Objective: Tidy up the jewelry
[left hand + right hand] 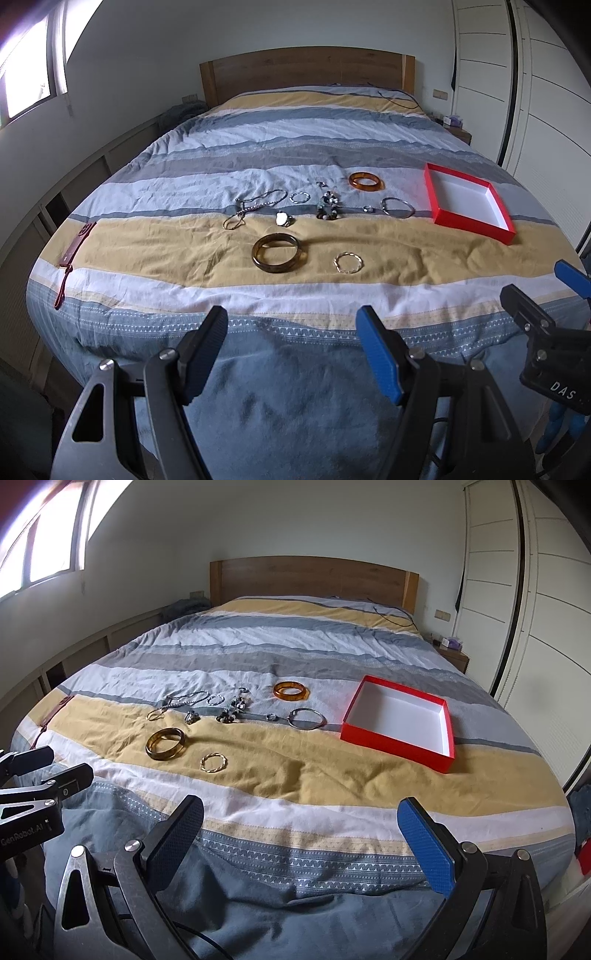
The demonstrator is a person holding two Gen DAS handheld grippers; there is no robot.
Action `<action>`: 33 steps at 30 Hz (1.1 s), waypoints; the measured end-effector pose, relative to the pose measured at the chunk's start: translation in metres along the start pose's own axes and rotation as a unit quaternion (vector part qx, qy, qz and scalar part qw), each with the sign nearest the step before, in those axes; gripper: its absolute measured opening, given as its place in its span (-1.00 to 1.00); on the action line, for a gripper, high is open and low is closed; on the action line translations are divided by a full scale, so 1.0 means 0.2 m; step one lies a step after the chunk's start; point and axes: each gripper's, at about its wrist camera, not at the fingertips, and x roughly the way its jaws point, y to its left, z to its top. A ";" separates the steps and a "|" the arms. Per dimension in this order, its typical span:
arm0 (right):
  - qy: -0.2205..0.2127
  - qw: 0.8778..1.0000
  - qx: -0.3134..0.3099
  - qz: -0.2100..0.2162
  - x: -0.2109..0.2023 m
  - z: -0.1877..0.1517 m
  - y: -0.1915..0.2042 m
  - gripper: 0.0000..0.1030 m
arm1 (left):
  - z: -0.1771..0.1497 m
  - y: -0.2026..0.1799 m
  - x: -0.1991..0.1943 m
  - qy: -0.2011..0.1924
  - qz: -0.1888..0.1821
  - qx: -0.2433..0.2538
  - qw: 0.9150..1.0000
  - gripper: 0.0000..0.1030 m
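Both grippers hang over the foot of the bed (332, 775), w/ nothing held. Left gripper (291, 332) fingers spread apart, released; right gripper (301, 823) fingers also wide apart, released.

Jewelry lies mid-bed on the striped cover: dark brown bangle (165, 743) w/ gold twisted bracelet (213, 763) just beside it, nearest the grippers. Further back, amber bangle (291, 691), silver bangle (307, 718), small ring (271, 717), bead cluster (229, 710), chain necklace (184, 700).

Red box (397, 738), white inside, sits open to the right of the silver bangle, apart from it.
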 end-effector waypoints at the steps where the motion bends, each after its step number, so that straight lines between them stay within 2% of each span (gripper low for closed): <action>1: 0.001 1.000 -0.001 0.001 0.00 0.00 0.00 1.00 | 0.00 0.00 0.00 0.000 0.001 0.000 1.000 0.37; 13: 0.012 1.000 -0.002 0.008 0.04 -0.03 0.02 1.00 | -0.01 0.02 0.03 -0.006 0.020 -0.001 1.000 0.37; 22: 0.023 1.000 -0.002 0.012 0.09 -0.05 0.02 1.00 | -0.05 0.00 0.11 0.027 0.015 0.009 0.999 0.37; 33: 0.032 0.999 0.000 0.013 0.13 -0.07 0.02 1.00 | -0.06 0.00 0.15 0.043 0.008 0.005 0.999 0.37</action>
